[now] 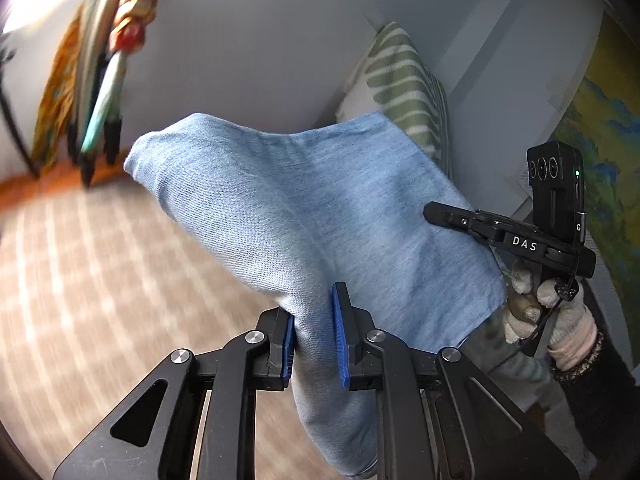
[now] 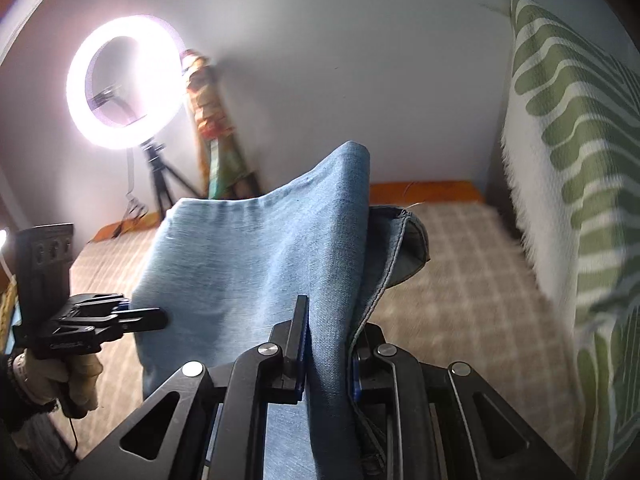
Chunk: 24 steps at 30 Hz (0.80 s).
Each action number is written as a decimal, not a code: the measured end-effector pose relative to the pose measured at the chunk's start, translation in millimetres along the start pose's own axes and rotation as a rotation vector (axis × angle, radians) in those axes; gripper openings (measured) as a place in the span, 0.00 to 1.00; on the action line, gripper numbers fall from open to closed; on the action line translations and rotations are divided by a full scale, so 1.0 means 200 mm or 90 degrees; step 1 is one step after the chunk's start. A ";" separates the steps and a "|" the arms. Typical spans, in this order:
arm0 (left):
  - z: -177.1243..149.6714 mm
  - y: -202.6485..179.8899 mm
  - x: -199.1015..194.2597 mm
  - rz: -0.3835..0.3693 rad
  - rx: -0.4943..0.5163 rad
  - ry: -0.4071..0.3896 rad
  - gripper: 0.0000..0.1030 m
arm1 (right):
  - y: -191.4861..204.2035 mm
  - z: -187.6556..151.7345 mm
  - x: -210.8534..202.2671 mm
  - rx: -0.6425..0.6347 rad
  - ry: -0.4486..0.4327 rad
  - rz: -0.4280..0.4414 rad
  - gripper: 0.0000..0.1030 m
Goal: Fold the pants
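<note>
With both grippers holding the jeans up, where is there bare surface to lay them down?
The checked bedspread lies bare between the pants and the green-striped pillow, back to the orange edge. Left of the pants it is bare too. It gets crowded by the ring light on its tripod.
</note>
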<state>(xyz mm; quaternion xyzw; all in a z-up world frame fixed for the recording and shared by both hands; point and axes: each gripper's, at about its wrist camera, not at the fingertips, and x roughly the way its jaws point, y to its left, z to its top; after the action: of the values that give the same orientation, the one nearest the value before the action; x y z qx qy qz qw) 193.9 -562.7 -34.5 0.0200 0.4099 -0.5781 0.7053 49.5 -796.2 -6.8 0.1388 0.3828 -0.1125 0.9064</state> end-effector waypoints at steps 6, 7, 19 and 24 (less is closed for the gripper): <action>0.22 0.11 0.23 0.026 -0.002 -0.004 0.14 | -0.08 0.22 0.25 -0.005 -0.013 -0.046 0.14; 0.26 0.13 0.26 0.033 0.002 -0.006 0.14 | -0.10 0.26 0.29 -0.005 -0.016 -0.052 0.14; 0.42 0.32 0.61 0.108 -0.006 0.018 0.14 | -0.24 0.42 0.80 -0.014 0.023 -0.126 0.14; 0.43 0.34 0.70 0.135 -0.009 0.038 0.18 | -0.29 0.41 0.91 -0.011 0.053 -0.160 0.23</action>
<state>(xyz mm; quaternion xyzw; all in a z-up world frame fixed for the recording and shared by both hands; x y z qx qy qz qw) 298.2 -694.5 -91.8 0.0756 0.4305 -0.4961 0.7502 210.2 -895.6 -93.1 0.0866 0.4350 -0.2159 0.8699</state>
